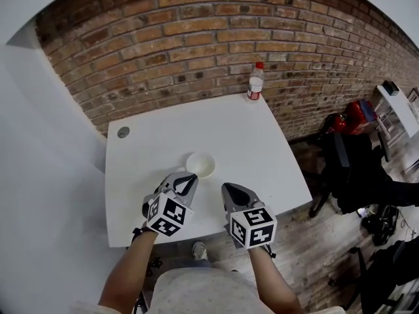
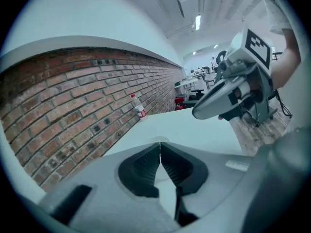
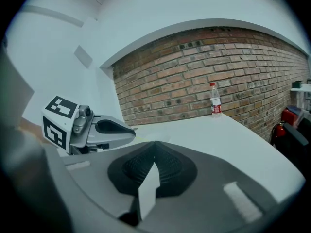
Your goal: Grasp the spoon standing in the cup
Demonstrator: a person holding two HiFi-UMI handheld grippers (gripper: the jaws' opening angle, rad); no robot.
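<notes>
A small white cup [image 1: 200, 164] stands near the middle of the white table [image 1: 262, 149]. I can make out no spoon in it. My left gripper [image 1: 189, 180] is just in front and left of the cup, its tip close to the rim, and in the left gripper view its jaws [image 2: 160, 143] are closed together with nothing between them. My right gripper [image 1: 231, 190] hangs to the right of the cup, a little nearer to me. It is shut [image 3: 155, 143] and empty too. Each gripper view shows the other gripper alongside.
A plastic bottle with a red cap [image 1: 255, 82] stands at the table's far edge, by the brick wall [image 1: 196, 38]. A cable hole [image 1: 123, 132] sits at the table's left. A black chair [image 1: 347, 169] and a red bag [image 1: 360, 113] are on the floor to the right.
</notes>
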